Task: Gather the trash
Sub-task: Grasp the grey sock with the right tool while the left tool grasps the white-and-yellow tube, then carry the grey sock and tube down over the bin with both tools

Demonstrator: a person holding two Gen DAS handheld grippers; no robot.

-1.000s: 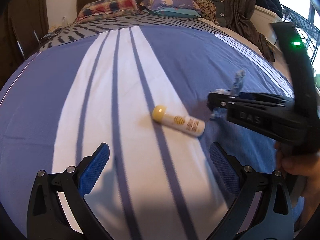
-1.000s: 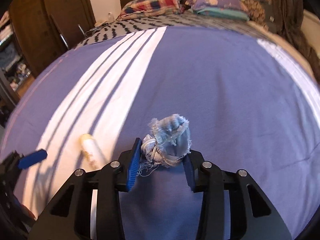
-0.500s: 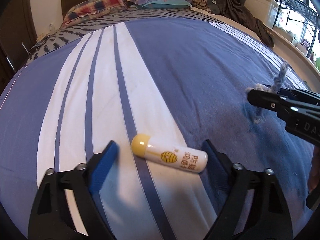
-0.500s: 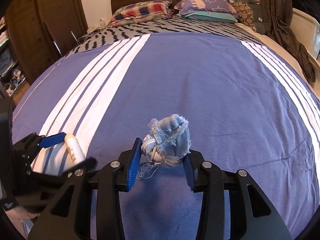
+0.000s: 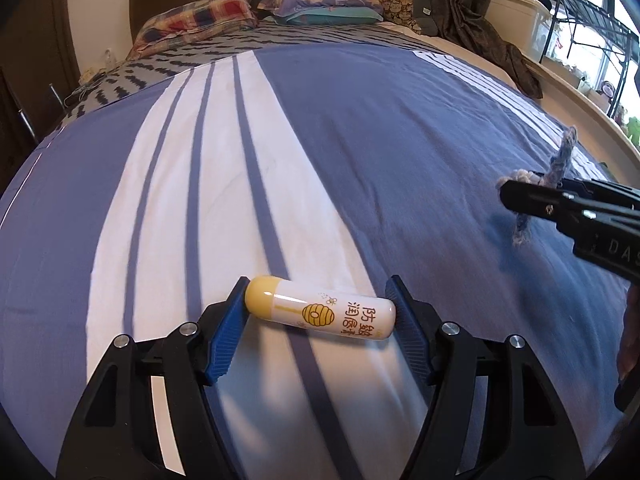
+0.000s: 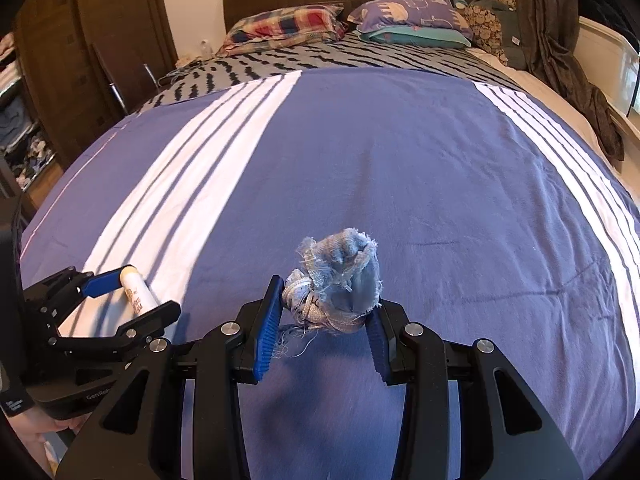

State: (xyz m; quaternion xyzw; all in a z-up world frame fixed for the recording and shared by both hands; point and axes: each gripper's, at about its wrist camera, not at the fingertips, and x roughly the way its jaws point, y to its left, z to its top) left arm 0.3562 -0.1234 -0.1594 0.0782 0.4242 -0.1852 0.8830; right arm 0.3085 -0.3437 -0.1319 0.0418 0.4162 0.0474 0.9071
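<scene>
Both your wrist cameras sit low and close over the bed (image 5: 400, 128), facing the pillows (image 6: 280, 24) ahead of each claw. Each view catches the other claw: right claw (image 5: 520, 200), left claw (image 6: 132, 296).

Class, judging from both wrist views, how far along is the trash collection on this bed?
Done: the right gripper is shut on the frayed denim scrap. In hand: the left gripper has closed on the lip balm tube, lengthwise, on the bedspread. Left: lifting the tube and binning both; no bin shows.
</scene>
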